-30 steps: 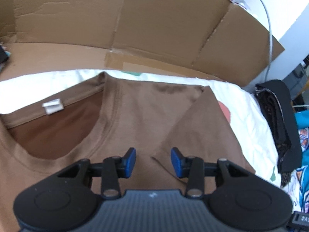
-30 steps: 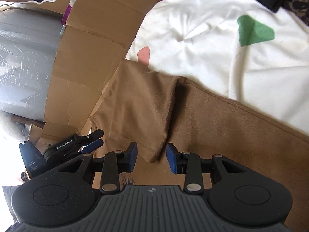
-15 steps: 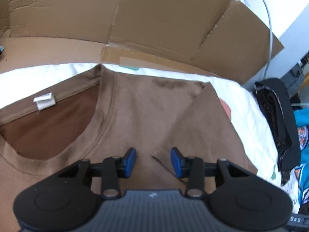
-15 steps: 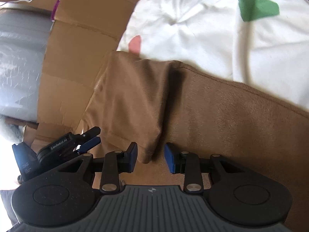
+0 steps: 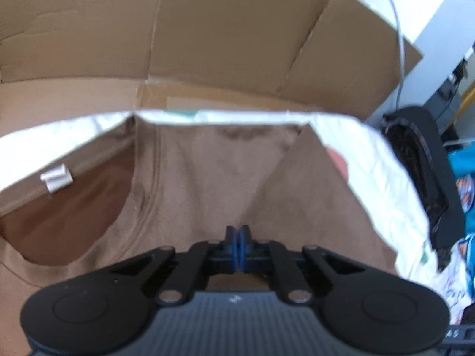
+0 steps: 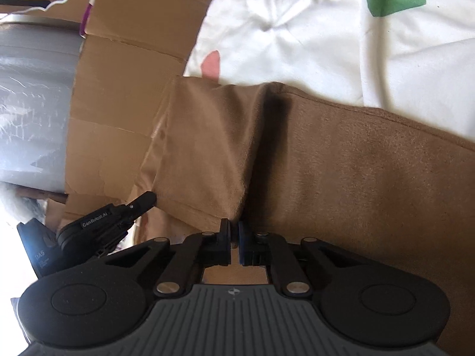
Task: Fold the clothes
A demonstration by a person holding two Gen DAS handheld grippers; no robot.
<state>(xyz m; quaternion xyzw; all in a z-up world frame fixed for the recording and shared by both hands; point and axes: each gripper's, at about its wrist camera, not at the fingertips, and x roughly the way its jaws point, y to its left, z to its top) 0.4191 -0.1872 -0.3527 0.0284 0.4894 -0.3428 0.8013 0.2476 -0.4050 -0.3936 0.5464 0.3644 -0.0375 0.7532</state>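
A brown T-shirt (image 5: 207, 178) lies flat on a white patterned sheet (image 5: 371, 160), neck opening and white label (image 5: 56, 178) at the left. Its sleeve (image 5: 311, 195) is folded in over the body. My left gripper (image 5: 237, 237) is shut on the sleeve's edge near the hem corner. In the right wrist view the same sleeve (image 6: 207, 148) hangs folded beside the shirt body (image 6: 371, 178). My right gripper (image 6: 234, 231) is shut on the sleeve's lower corner. The left gripper (image 6: 118, 216) shows there at the left, close to the sleeve.
Flattened cardboard (image 5: 207, 44) stands behind and under the sheet. A dark garment pile (image 5: 424, 184) and blue fabric (image 5: 463, 178) lie at the right. A grey wrapped object (image 6: 32, 103) stands beyond the cardboard (image 6: 118, 89). The sheet (image 6: 311, 29) has green and pink patches.
Both grippers were open astride the sleeve edge; both have now closed on it. The left view has shifted slightly forward and is blurred.
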